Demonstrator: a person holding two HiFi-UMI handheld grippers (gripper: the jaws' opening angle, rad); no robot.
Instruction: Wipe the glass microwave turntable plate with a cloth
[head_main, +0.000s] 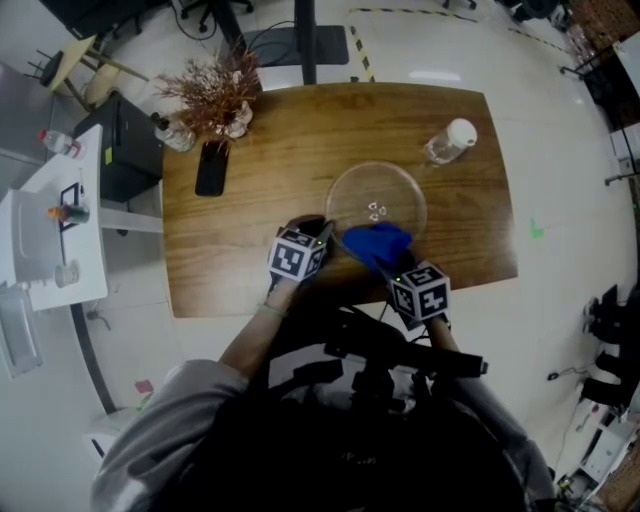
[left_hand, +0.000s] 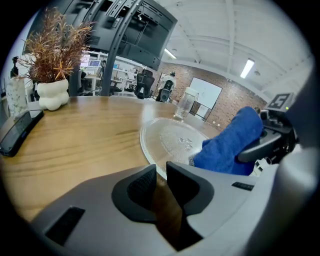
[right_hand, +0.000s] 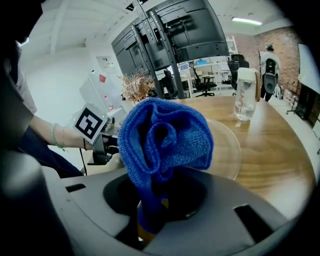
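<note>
The clear glass turntable plate (head_main: 377, 200) lies flat on the wooden table (head_main: 250, 270), right of the middle. My left gripper (head_main: 322, 232) is at the plate's near-left rim. In the left gripper view its jaws (left_hand: 161, 175) stand almost together, with the plate's rim (left_hand: 150, 150) running into the narrow gap between them. My right gripper (head_main: 392, 266) is shut on a bunched blue cloth (head_main: 378, 243). The cloth hangs over the plate's near edge. In the right gripper view the cloth (right_hand: 165, 140) fills the middle and hides much of the plate (right_hand: 227, 150).
A clear water bottle with a white cap (head_main: 448, 140) stands beyond the plate at the far right. A black phone (head_main: 211, 168) and a white vase of dried plants (head_main: 215, 100) are at the far left. The table's near edge runs just under both grippers.
</note>
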